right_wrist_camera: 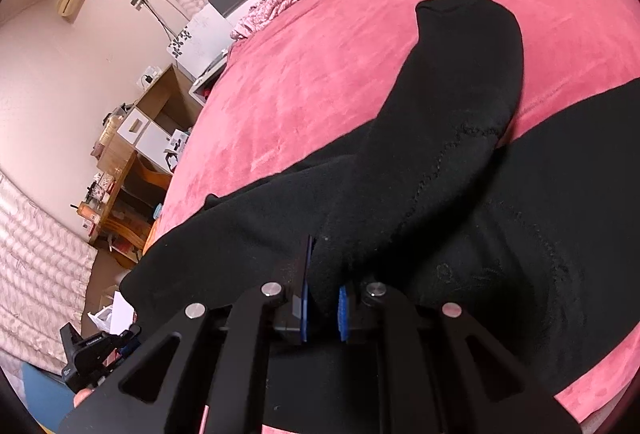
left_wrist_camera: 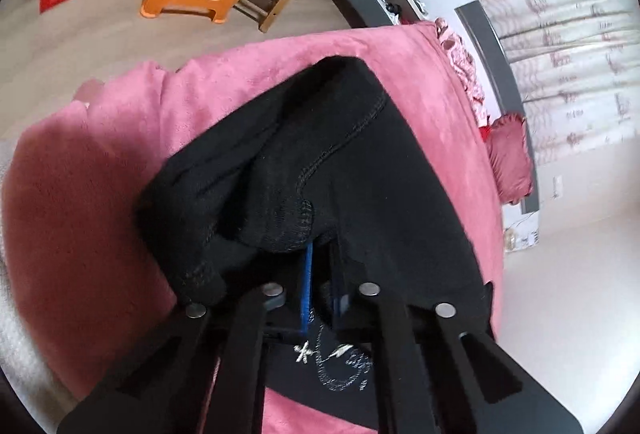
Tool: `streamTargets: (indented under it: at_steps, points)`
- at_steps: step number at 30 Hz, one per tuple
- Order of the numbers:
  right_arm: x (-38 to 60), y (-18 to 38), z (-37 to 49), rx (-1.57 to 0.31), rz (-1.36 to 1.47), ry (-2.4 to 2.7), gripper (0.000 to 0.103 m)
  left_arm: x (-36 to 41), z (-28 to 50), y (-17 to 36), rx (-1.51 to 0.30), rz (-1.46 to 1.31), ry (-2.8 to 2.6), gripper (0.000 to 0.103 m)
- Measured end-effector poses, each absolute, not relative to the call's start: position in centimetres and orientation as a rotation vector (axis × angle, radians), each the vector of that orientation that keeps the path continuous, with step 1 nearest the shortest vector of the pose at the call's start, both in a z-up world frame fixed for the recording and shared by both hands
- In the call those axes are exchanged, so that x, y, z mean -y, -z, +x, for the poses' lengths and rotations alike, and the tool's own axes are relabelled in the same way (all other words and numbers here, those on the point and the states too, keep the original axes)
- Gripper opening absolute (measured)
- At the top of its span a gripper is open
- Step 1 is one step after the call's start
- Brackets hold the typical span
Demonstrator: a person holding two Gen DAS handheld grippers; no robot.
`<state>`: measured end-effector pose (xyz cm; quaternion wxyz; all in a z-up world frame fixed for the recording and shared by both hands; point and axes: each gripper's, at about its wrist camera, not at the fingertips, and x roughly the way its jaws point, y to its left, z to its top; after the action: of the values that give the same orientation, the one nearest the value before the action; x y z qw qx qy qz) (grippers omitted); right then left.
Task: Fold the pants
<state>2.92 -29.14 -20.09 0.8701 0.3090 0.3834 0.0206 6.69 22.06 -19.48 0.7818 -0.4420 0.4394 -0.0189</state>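
Big pink bed (right_wrist_camera: 328, 82) with black pants (right_wrist_camera: 460, 162) sprawled across it, reaching the near edge. Right gripper (right_wrist_camera: 324, 304) is pinching a bunched fold of them. Left gripper (left_wrist_camera: 320, 286) has closed down on the fabric too, though black cloth hides its tips.

Soft, even daylight in both views, brightest through the patterned curtains (left_wrist_camera: 568, 46) at upper right of the left wrist view, slightly washed out there. Black pants (left_wrist_camera: 344, 162) swallow detail, seams barely readable. Heavy fisheye bending, dark vignette at corners. Near linkage at bottom soft, slight motion blur overall. Faint shadow on pink blanket (right_wrist_camera: 320, 74) beside the fabric
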Motion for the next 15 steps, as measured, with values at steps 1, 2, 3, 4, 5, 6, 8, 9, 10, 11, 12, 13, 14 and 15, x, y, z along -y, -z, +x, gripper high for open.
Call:
streamTargets:
  at_steps: [1, 2, 3, 4, 5, 6, 8, 9, 10, 11, 12, 13, 14, 15]
  points:
    - [29.1, 20.0, 3.3, -0.812, 0.646, -0.047, 0.01, -22.2, 6.8, 18.9, -0.939, -0.946, 0.048, 0.004]
    - [29.2, 19.6, 3.5, -0.809, 0.652, -0.055, 0.01, -22.4, 6.7, 18.0, -0.918, -0.942, 0.057, 0.004]
    - [29.3, 19.0, 3.5, -0.797, 0.66, -0.065, 0.01, -22.8, 6.6, 16.8, -0.889, -0.943, 0.07, 0.004]
    - [29.4, 18.1, 3.3, -0.776, 0.666, -0.081, 0.01, -23.3, 6.5, 15.3, -0.855, -0.948, 0.086, 0.004]
    - [29.6, 17.2, 3.0, -0.757, 0.672, -0.104, 0.01, -23.7, 6.5, 13.8, -0.822, -0.953, 0.105, 0.004]
    - [29.8, 16.0, 2.5, -0.731, 0.69, -0.147, 0.01, -24.2, 6.3, 12.3, -0.79, -0.955, 0.127, 0.004]
    - [29.5, 14.7, 1.4, -0.715, 0.69, -0.208, 0.01, -24.8, 5.3, 9.9, -0.759, -0.905, 0.145, 0.004]
    - [29.1, 14.6, 0.9, -0.719, 0.671, -0.22, 0.01, -24.9, 5.0, 9.7, -0.762, -0.88, 0.14, 0.004]
    - [28.4, 14.8, 0.3, -0.742, 0.626, -0.232, 0.01, -24.9, 4.4, 9.6, -0.78, -0.829, 0.121, 0.004]
    - [27.7, 15.4, -0.1, -0.777, 0.585, -0.235, 0.01, -24.9, 4.0, 10.1, -0.807, -0.787, 0.098, 0.004]
    - [27.0, 16.7, -0.7, -0.827, 0.538, -0.23, 0.01, -24.8, 3.6, 11.3, -0.859, -0.74, 0.066, 0.004]
    - [26.8, 17.9, -1.0, -0.864, 0.516, -0.217, 0.01, -24.7, 3.5, 12.5, -0.904, -0.728, 0.048, 0.004]
    - [26.7, 18.9, -1.2, -0.892, 0.518, -0.205, 0.01, -24.7, 3.5, 14.0, -0.959, -0.727, 0.031, 0.004]
    - [26.9, 20.6, -1.3, -0.934, 0.544, -0.188, 0.01, -24.7, 3.6, 15.1, -0.992, -0.725, 0.019, 0.004]
